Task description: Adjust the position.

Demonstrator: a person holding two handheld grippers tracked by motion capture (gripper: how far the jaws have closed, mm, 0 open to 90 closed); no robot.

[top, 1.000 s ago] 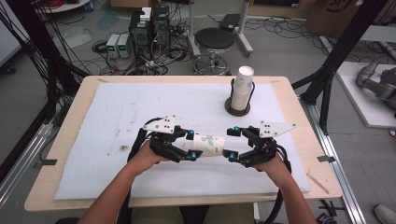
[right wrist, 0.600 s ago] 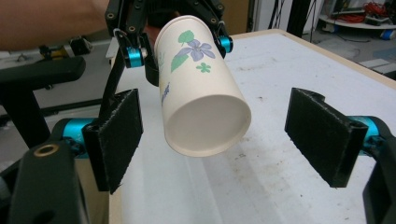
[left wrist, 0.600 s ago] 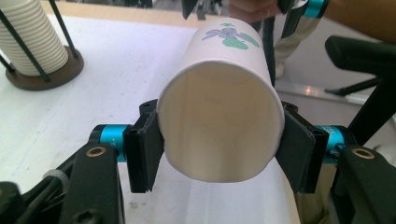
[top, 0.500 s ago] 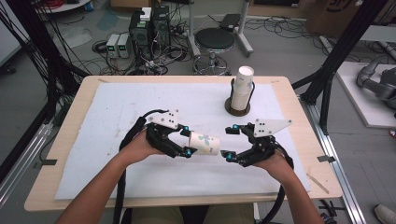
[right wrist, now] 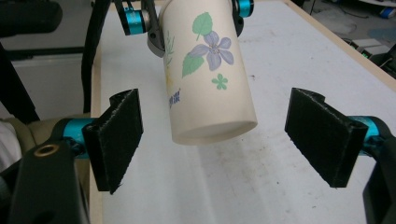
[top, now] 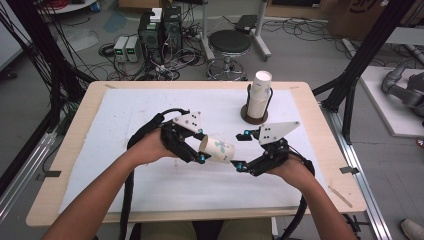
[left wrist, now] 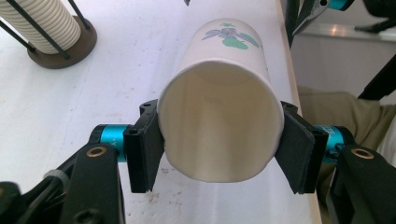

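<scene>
Paper cup, white with a printed purple flower and green leaves (top: 218, 149), hangs on its side above the white sheet covering the wooden table (top: 320, 165), near the middle of the high view. The left gripper (top: 201, 148) comes at it from nine o'clock, and its black pads are clamped on the cup's rim end, one on each flank. In the left gripper view the cup (left wrist: 219, 116) shows its open mouth toward the camera, slightly squeezed out of round, with the pads (left wrist: 144, 149) pressing at nine and three o'clock.

The right gripper (top: 240, 150) sits at three o'clock from the cup, pointing toward its closed base. Its jaws stand wide apart and touch nothing. In the right gripper view the cup (right wrist: 205, 79) slants down from twelve o'clock, base toward the camera, and the base lies between the two pads (right wrist: 119, 135) with clear space on either side.

At one o'clock from the held cup, well apart from it, a stack of white paper cups (top: 260, 95) stands upright in a black wire holder on a dark round base (top: 252, 116), near the table's far edge.
</scene>
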